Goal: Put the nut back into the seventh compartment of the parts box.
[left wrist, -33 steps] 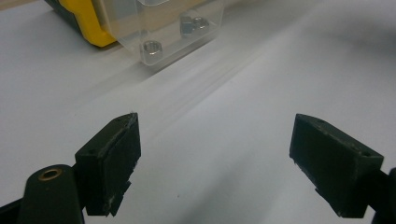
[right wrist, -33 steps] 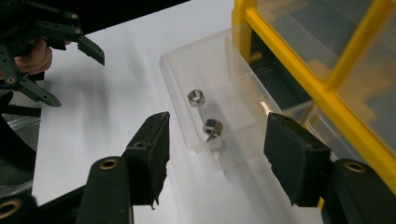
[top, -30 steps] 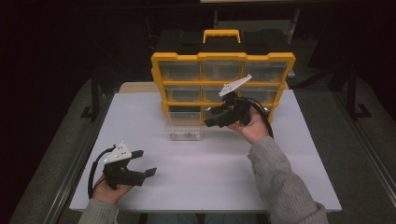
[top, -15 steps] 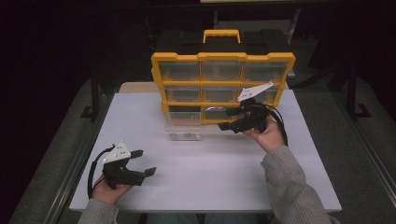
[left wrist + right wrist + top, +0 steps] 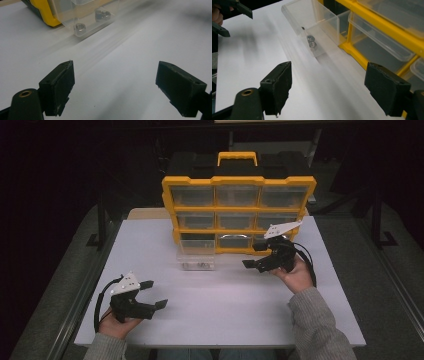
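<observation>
Drawer w/ nuts sits pulled out on worktop. Right gripper, jaws wide and just opening, nothing between, should approach level. Left gripper jaws wide, empty.

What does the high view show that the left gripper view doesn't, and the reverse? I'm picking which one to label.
High view alone: the whole yellow organizer with its handle, both hands, and the right gripper, open, its jaws having just been opening with nothing between them. Left gripper view alone: single metal nuts in the clear drawer. Both: that drawer pulled out onto the white table, and the open left gripper.
</observation>
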